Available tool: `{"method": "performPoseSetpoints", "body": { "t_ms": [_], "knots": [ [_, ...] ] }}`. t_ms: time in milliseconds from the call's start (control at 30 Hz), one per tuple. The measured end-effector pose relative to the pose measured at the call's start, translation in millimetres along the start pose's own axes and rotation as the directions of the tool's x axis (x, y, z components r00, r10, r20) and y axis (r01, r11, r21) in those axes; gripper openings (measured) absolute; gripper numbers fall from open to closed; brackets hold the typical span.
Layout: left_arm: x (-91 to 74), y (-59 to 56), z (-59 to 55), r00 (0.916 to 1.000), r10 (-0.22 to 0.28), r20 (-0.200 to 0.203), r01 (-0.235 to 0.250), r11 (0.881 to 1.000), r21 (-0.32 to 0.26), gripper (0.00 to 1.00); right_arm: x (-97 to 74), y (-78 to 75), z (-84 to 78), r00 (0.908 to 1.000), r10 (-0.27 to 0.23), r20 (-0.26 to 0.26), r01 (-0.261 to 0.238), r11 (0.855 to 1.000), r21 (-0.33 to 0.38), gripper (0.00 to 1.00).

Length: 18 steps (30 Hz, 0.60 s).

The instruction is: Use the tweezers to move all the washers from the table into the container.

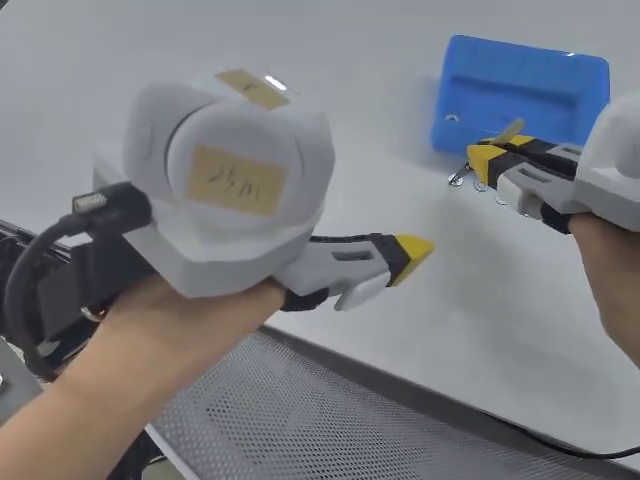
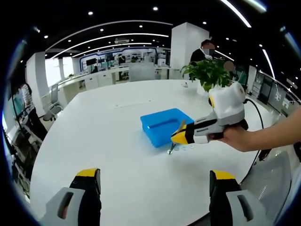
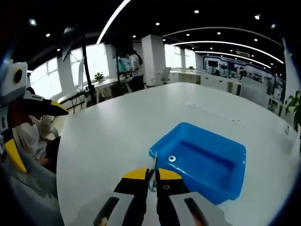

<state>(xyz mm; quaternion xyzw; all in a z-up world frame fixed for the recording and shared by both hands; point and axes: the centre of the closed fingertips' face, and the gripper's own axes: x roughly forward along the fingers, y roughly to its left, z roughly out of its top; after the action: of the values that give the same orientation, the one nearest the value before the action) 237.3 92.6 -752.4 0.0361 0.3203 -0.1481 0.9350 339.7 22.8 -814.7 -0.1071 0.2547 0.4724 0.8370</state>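
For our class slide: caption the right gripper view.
Right gripper shut on tweezers beside a blue container holding one washer.

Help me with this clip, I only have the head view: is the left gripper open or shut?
Observer: Open. The left gripper view shows the left gripper with its jaws wide apart and nothing between them.
Operator: And the right one?
Observer: In the right gripper view, the right gripper is shut on the tweezers.
Operator: Are there washers on the table?
Observer: Yes. The left gripper view shows a few washers on the table by the tweezers' tips, just outside the blue container.
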Motion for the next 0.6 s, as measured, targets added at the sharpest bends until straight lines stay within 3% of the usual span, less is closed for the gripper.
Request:
{"method": "performPoseSetpoints", "body": {
  "t_ms": [267,367,600],
  "knots": [
    [-0.8,-0.6,-0.6,1.0000,0.002,0.000,-0.002,1.000,-0.002,0.98,1.1,6.1,-0.6,0.9998,-0.007,-0.020,0.005,0.995,-0.097,0.02],
    [-2.2,0.0,-0.2,1.0000,0.006,0.003,-0.006,1.000,0.000,0.98,2.0,5.2,-0.1,0.9995,-0.011,-0.031,0.008,0.995,-0.095,0.01],
    [-7.1,2.4,2.4,0.9998,0.016,0.013,-0.016,1.000,-0.002,0.98,2.1,0.9,0.0,0.9983,-0.014,-0.057,0.013,1.000,-0.013,0.01]
  ]
}}
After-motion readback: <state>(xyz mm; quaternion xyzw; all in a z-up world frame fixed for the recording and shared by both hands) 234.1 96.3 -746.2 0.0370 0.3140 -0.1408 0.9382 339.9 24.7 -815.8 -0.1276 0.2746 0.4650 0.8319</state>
